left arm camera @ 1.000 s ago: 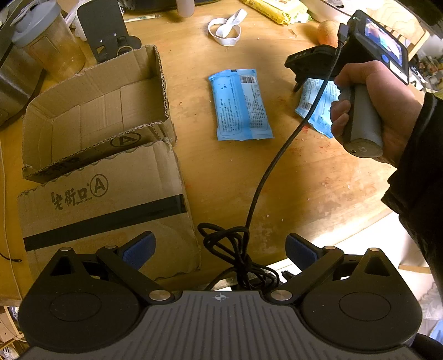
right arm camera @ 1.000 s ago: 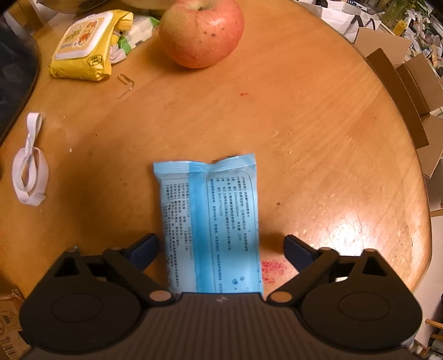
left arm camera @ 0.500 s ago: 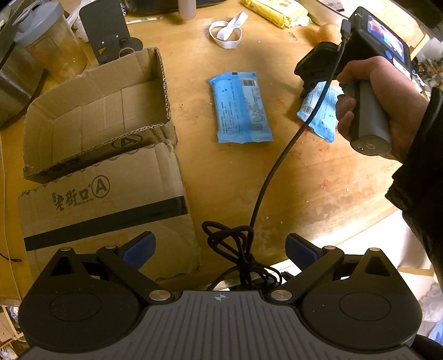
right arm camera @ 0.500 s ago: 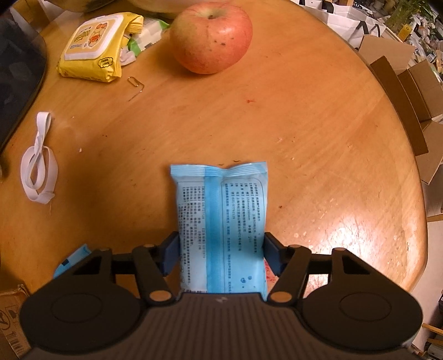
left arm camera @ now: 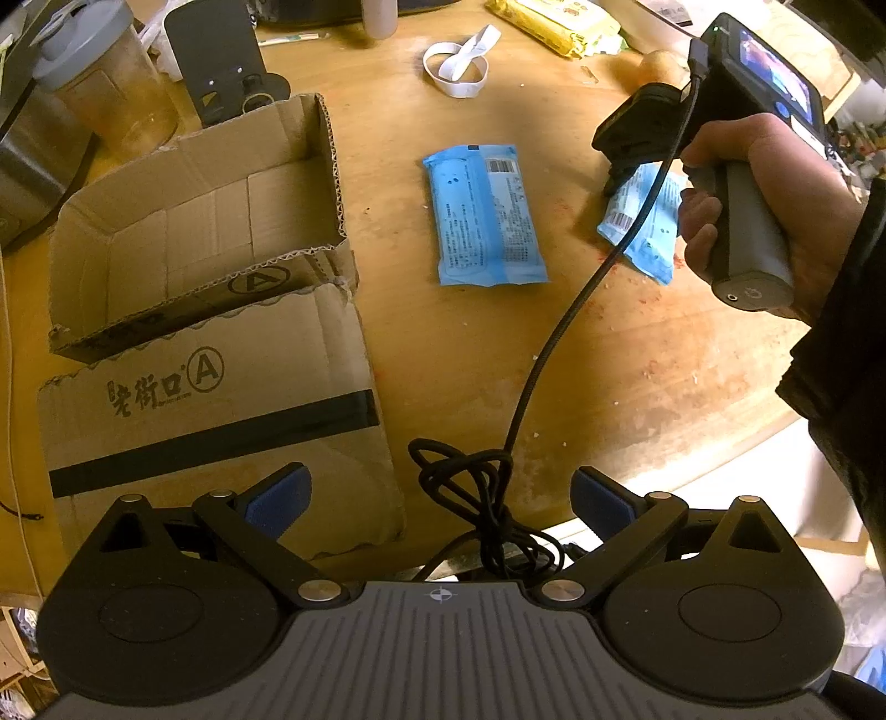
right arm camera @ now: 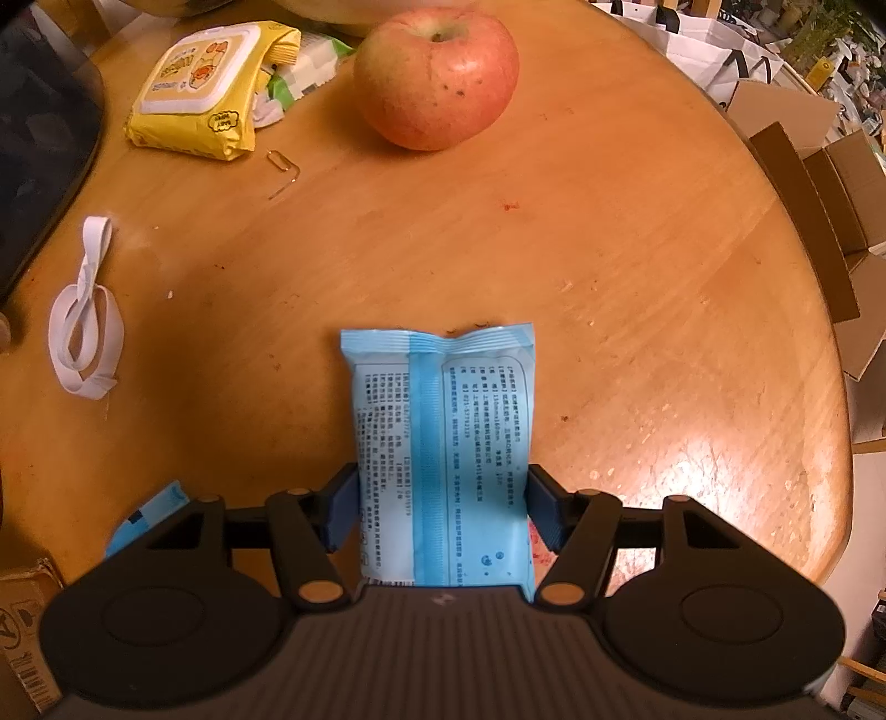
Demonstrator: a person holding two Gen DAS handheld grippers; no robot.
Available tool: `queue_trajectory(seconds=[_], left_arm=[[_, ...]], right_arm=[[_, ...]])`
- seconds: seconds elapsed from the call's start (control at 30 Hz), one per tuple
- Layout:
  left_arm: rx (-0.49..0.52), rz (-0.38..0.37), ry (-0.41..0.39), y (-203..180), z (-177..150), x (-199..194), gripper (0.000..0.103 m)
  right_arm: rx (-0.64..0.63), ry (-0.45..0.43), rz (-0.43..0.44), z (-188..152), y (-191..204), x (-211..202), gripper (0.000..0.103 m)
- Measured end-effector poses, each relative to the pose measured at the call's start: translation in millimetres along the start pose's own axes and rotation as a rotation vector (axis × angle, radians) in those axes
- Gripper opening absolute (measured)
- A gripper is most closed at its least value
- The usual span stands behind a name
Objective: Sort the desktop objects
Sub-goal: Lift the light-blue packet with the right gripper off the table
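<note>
Right hand-held gripper [right arm camera: 443,512] pinching blue packet [right arm camera: 443,443] across short sides; jaws just closed on it. Packet's long axis runs away from gripper toward apple [right arm camera: 436,72]. Cardboard box [left arm camera: 194,221] well left of packet, nearer spread, empty left hand-held gripper [left arm camera: 440,501].

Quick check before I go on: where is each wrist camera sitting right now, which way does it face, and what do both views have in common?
Left wrist: above the table edge, facing down at the cardboard box; left gripper open, person's right hand visible.
Right wrist: facing down, right gripper closed on a blue packet, apple beyond.
Shared: that packet, the white band, the yellow wipes pack.
</note>
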State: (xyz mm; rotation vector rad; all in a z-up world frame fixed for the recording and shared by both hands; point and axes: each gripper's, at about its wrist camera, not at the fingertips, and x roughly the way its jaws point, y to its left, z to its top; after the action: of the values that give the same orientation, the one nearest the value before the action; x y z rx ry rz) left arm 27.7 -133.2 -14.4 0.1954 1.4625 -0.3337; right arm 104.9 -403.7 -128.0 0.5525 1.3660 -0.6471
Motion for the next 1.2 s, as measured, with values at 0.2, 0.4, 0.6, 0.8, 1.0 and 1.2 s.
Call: queue_trajectory(seconds=[0.2,0.4,0.6,0.8,1.0,1.2], left_arm=[[-0.002,-0.001,0.0,0.9,0.1,-0.2,0.103],[0.0,-0.006,0.001,1.2,0.2,-0.7,0.103],[-0.004,-0.008,-0.001,2.5,-0.3,-1.6,0.103],[-0.01,-0.01,-0.004,4.1,-0.8,-2.4,0.103],[-0.017,-0.013,-0.006,5.5,-1.2,-2.8,0.103],[-0.02,-0.019,-0.01,7.1,-1.6,-3.2,0.103]], right_arm=[[-0.009,0.003,-0.005,5.1,17.3,-4.4,0.061],[-0.027,0.005,-0.016,6.2,19.4,-9.0,0.061],[-0.046,0.0,-0.019,18.0,29.8,-17.8,0.061],[-0.07,-0.003,-0.023,17.0,33.6,-33.0,0.061],[-0.087,-0.005,-0.005,17.7,35.2,-50.7,0.061],[-0.107,-0.014,0.001,20.4,39.1,-67.2,0.061]])
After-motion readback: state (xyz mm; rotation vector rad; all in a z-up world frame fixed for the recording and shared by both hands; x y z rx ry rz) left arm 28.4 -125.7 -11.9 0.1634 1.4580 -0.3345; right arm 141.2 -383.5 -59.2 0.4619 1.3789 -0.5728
